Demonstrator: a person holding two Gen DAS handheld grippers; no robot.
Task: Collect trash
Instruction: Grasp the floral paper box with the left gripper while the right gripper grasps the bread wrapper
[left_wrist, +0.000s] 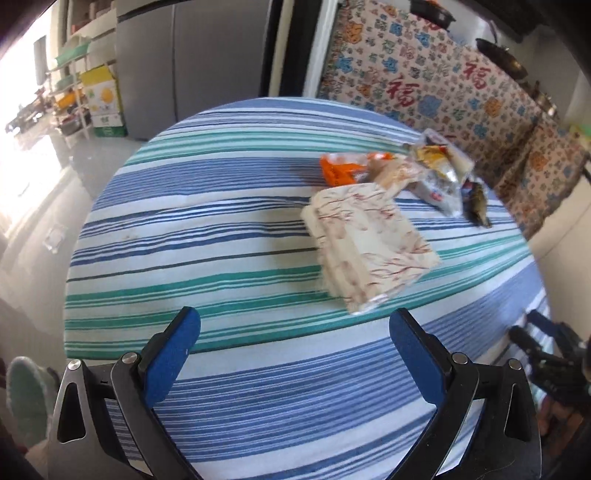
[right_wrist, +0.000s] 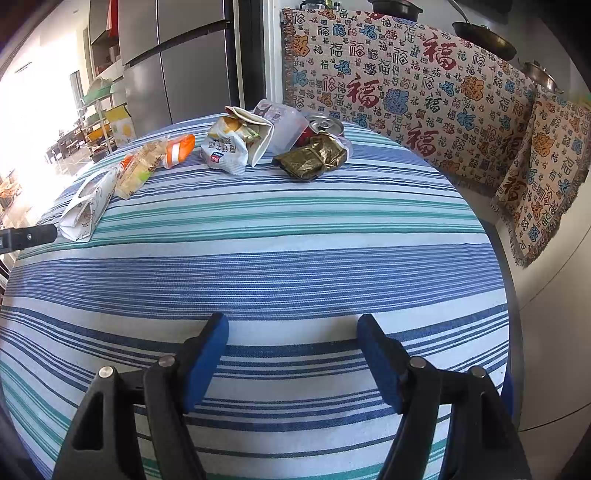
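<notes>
Trash lies on the far half of a round table under a striped cloth (right_wrist: 295, 258). In the right wrist view I see a white patterned packet (right_wrist: 86, 206), a clear cracker wrapper (right_wrist: 142, 166), an orange wrapper (right_wrist: 181, 147), a white snack bag (right_wrist: 229, 147), a drink can (right_wrist: 325, 125) and an olive foil wrapper (right_wrist: 310, 158). My right gripper (right_wrist: 292, 321) hangs open over bare cloth, well short of them. My left gripper (left_wrist: 295, 315) is open and empty, a little short of the patterned packet (left_wrist: 369, 243). One of its fingers (right_wrist: 29, 236) shows next to that packet.
A bench draped in a patterned throw (right_wrist: 424, 92) runs along the table's far right side, with pans on a ledge above it. A grey fridge (right_wrist: 177, 66) stands behind the table. Shelves and a cardboard box (left_wrist: 103, 99) are at the far left. Floor lies left of the table.
</notes>
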